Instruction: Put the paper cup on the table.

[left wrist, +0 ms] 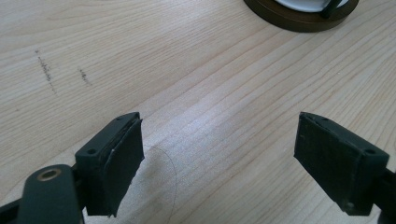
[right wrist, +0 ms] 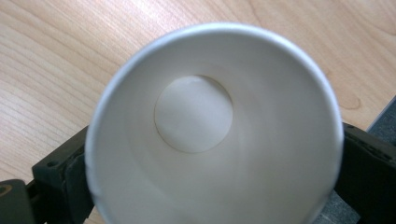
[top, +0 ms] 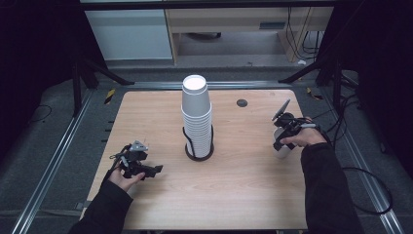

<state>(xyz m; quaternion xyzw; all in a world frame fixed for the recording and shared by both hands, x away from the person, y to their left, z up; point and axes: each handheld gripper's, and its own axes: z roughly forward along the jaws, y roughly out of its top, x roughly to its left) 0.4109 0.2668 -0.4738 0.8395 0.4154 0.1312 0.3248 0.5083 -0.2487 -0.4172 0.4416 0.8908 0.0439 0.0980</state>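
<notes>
White paper cup [right wrist: 194, 114], mouth up, standing on the worktop [top: 234, 185] close to its right edge, about midway between near and far. In the right gripper view, seen straight down into: round rim, pale flat bottom, nothing inside.

Right tongs [top: 281, 145] pointing down over the cup, one black jaw on either side of its rim, spread wide with the cup between them. Rim overlapping both jaws in the picture; not clear whether the pads touch the wall, no pinch to be seen. Right hand [top: 304, 138] wrapped round the body of those tongs, dark sleeve running in from the near right corner.

Further left, at the middle of the worktop: tall stack of white cups [top: 197, 112], bottoms up, set in a dark ring holder [top: 198, 155] with thin uprights. Well apart from the single cup.

Left tongs [left wrist: 217, 158] near the left near corner, lying low over bare wood, spread wide, nothing between the pads. Left hand [top: 124, 179] under them. Edge of the holder's base at the top of the left gripper view.

Small dark round cap [top: 242, 103] in the wood beyond the stack, toward the far edge.
</notes>
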